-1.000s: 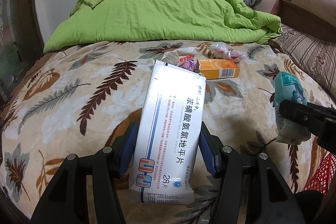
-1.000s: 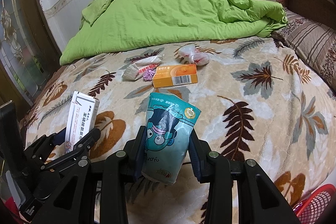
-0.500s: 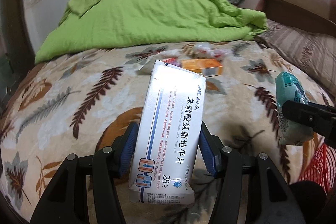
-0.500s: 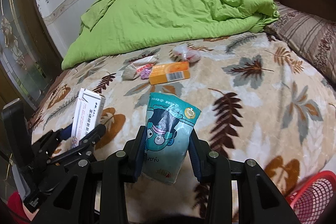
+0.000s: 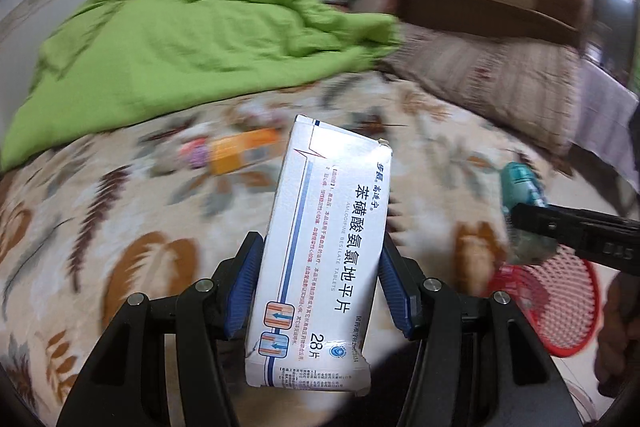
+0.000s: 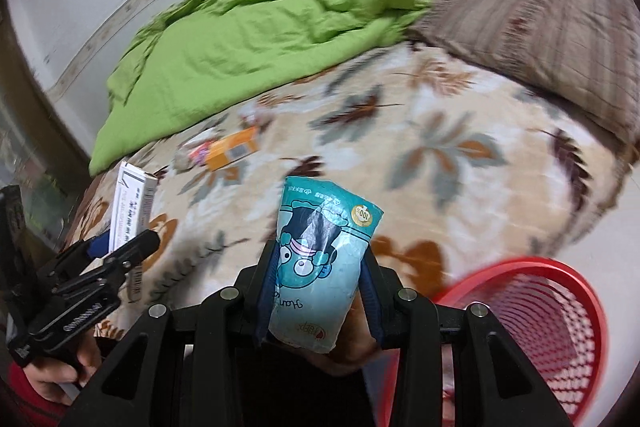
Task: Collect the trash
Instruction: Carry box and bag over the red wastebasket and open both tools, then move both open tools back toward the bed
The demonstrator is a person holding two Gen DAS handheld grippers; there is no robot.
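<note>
A leaf-patterned blanket is covering the bed, with a red basket sitting on the floor at its near corner. You are risking a miss: released early, either piece could land on the floor beside the rim. Your left gripper is clamping the white medicine box; your right gripper is squeezing the teal wrapper. An orange box is lying far back on the blanket.

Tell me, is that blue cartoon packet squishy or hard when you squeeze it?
Probably squishy. The packet looks like thin crinkly plastic, and its sides bend in where the right tongs pinch it. It seems light, since it stands up from that one pinch. The shiny film might slip, though I cannot tell.
</note>
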